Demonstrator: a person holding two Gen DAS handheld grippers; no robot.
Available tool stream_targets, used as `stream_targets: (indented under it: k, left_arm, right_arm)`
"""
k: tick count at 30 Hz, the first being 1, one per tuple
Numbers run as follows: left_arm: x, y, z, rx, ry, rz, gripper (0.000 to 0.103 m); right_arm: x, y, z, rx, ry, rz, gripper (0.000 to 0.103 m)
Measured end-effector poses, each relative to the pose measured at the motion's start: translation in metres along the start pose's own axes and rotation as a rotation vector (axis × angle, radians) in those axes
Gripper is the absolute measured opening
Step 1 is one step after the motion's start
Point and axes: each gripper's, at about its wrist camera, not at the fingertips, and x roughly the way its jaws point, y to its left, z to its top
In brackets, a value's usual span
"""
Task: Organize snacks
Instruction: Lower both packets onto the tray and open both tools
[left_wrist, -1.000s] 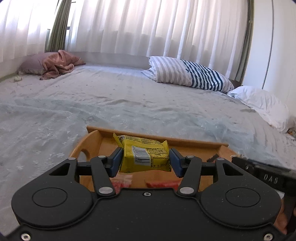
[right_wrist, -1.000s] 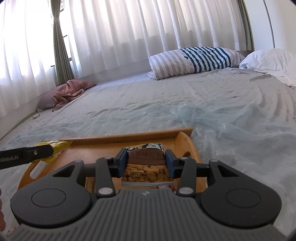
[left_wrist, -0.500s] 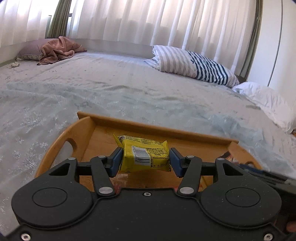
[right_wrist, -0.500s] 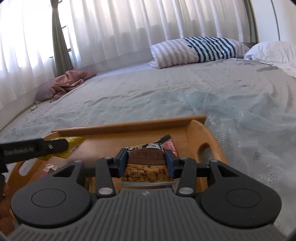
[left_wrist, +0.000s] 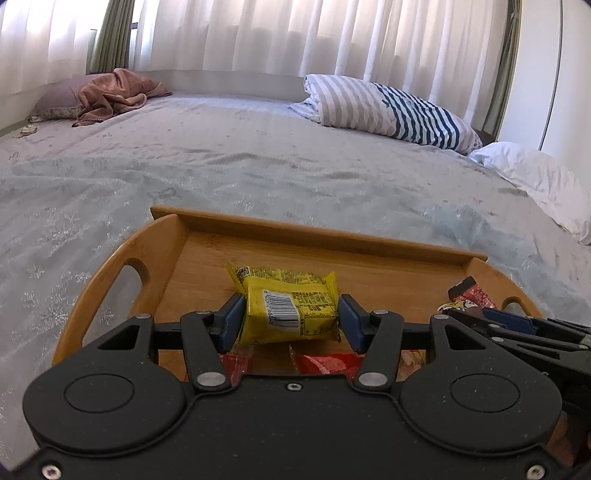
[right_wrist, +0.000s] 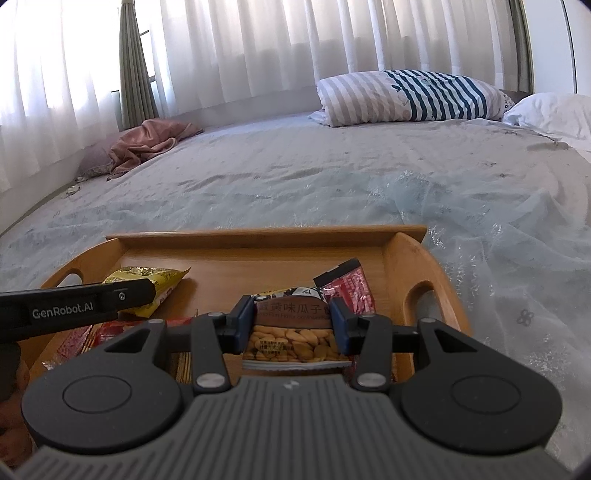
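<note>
A: Start at the left gripper (left_wrist: 291, 319). Why are its jaws set at that width?

B: Because they are clamped on the yellow snack packet (left_wrist: 290, 306), one blue pad on each short side. The packet sits barcode up and roughly level, poised low over the floor of the wooden tray (left_wrist: 317, 230). I judge it is about to be laid down there, since the task is tidying snacks into one place.

A: And the right gripper (right_wrist: 293, 325)?

B: Same idea. It pinches the seed packet (right_wrist: 293, 332) across its width, with the printed window of kernels facing the camera. It hovers over the right half of the tray, close to the handle cut-out.

A: So each hand keeps to its own side?

B: It looks that way. In the right wrist view the left gripper's finger crosses the tray's left half with the yellow packet under it, well apart from the seed packet. That keeps the two tools from colliding.

A: What lies beneath them?

B: Red wrappers (left_wrist: 325, 363) already rest on the tray floor just under the left gripper, and a dark red sachet (right_wrist: 349, 286) lies beside the seed packet. Whether the held packets touch these, I cannot tell.

A: And beyond the tray?

B: It stands on a pale bedspread (left_wrist: 229, 162), a soft base, so a gentle release seems wise. A striped pillow (left_wrist: 388, 107) lies far off.
</note>
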Motion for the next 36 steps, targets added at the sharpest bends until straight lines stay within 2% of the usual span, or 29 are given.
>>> stream_targets:
  k: [30, 32, 34, 36]
  left_arm:
    - [0.006, -0.001, -0.005, 0.011, 0.015, 0.003, 0.057]
    - [0.006, -0.001, -0.005, 0.011, 0.015, 0.004, 0.057]
    - [0.006, -0.002, -0.005, 0.013, 0.015, 0.004, 0.058]
    - [0.006, -0.001, -0.005, 0.013, 0.015, 0.003, 0.059]
  right_arm:
    - [0.008, 0.013, -0.003, -0.085, 0.038, -0.004, 0.049]
    - [0.008, 0.013, -0.003, -0.079, 0.038, -0.002, 0.05]
    - [0.008, 0.012, -0.002, -0.067, 0.035, 0.003, 0.058]
    - [0.007, 0.011, -0.002, -0.058, 0.031, 0.009, 0.06]
